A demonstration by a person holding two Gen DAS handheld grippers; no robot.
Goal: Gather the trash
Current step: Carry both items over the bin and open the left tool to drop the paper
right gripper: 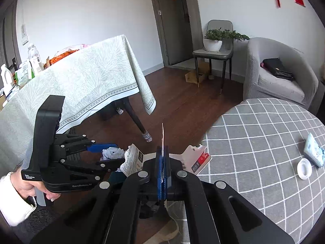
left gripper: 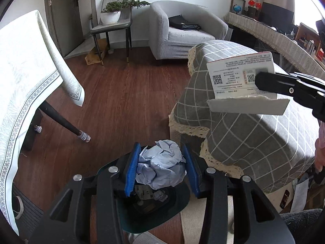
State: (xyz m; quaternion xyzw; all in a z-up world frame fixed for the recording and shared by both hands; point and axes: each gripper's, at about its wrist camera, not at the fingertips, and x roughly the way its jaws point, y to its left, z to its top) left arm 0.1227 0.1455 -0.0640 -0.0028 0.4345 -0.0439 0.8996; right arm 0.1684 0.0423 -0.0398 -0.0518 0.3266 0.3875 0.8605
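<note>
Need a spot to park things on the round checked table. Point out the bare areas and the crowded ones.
The checked table is bare across its middle, its far side toward the grey armchair and its near left edge. Its right side is taken by a white lid and a crumpled wrapper. The white-clothed table is cluttered at its far left end.

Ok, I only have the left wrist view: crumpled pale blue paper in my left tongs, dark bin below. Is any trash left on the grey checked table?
Observer: Yes. A white round plastic cap lies on the grey checked tablecloth.
Operator: Anything else up there?
Observer: A crumpled blue-and-white wrapper lies right beside the cap.
Operator: Are the right tongs fully closed on the card?
Observer: Yes. The right tongs have their blue pads shut on the torn white printed card, which stands edge-on between them.
</note>
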